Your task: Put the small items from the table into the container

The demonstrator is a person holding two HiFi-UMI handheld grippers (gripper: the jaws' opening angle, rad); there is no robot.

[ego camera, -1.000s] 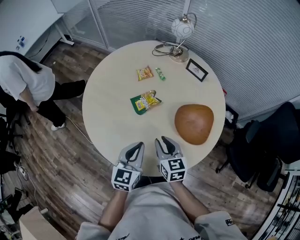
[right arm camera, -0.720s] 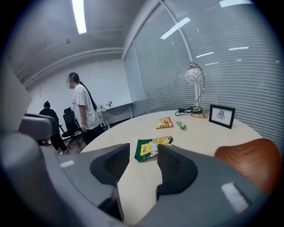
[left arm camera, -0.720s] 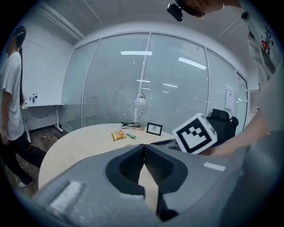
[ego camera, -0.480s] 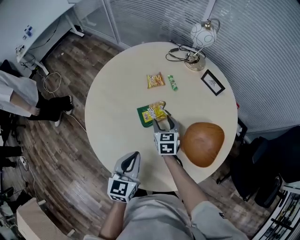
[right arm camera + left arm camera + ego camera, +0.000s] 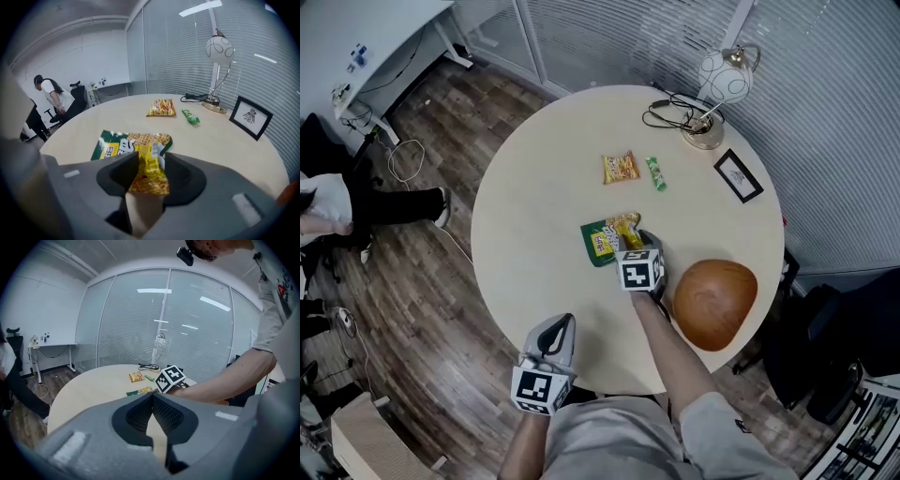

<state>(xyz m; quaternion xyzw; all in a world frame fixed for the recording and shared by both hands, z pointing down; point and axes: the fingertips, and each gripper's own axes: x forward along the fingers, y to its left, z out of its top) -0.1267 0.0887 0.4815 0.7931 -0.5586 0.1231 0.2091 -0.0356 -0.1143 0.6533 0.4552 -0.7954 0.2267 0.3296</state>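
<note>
Looking down in the head view, the round tabletop (image 5: 534,216) carried a brown container (image 5: 715,303) at its near right edge, and no item showed in it. Just beside the container, on its left, lay a green-and-yellow packet (image 5: 602,240). An orange packet (image 5: 620,167) and a small green sweet (image 5: 655,172) lay farther from the container, toward the far side. A lamp (image 5: 719,80) and a picture frame (image 5: 739,175) stood beyond the container at the far rim. The right gripper (image 5: 635,239) was down over the packet's end nearest the container. The left gripper (image 5: 560,330) hung at the tabletop's near edge, well apart from the container and from every item.

In the left gripper view the jaws were clenched tip to tip with nothing between them. The person's right arm reached across in front toward the packets.

In the right gripper view the jaws were closing with the yellow end of the green-and-yellow packet between them. The pads did not look pressed on it yet, and the packet lay flat on the tabletop.

By my reading the task was barely begun — all three small items were out on the tabletop. The first pick was under way. The grip had yet to be made and that packet carried the short way to the container, and the orange packet and the green sweet were left to fetch from farther off.
</note>
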